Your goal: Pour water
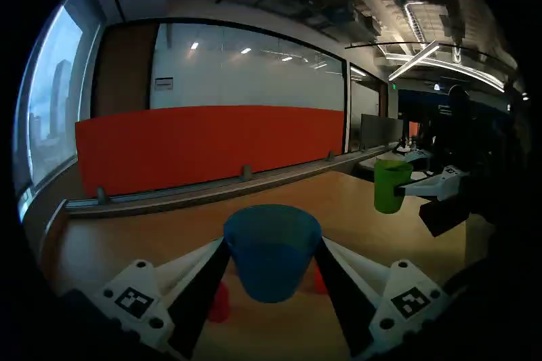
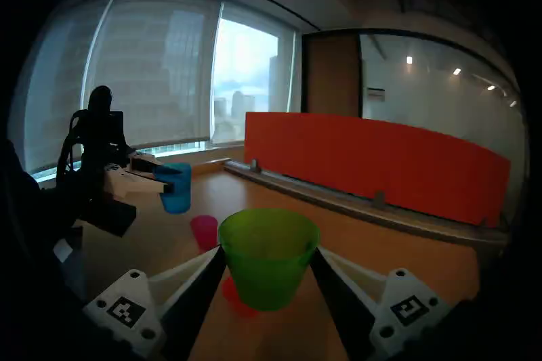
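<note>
A translucent blue cup [image 1: 272, 254] stands upright between the fingers of my left gripper [image 1: 272, 247], which is shut on its sides. In the right gripper view an upright green cup [image 2: 269, 257] is held the same way by my right gripper [image 2: 268, 252]. Each view also shows the other hand's load farther off: the green cup [image 1: 391, 185] in the right gripper [image 1: 433, 189] at the right, and the blue cup [image 2: 175, 187] in the left gripper [image 2: 146, 182] at the left. Both cups hang above the wooden table [image 1: 169, 232]. Whether either holds water I cannot tell.
A pink cup [image 2: 204, 231] stands on the table between the two held cups, and a red one [image 2: 232, 291] is partly hidden behind the green cup. An orange partition [image 2: 379, 154] with a grey rail runs along the table's far edge. Windows lie beyond.
</note>
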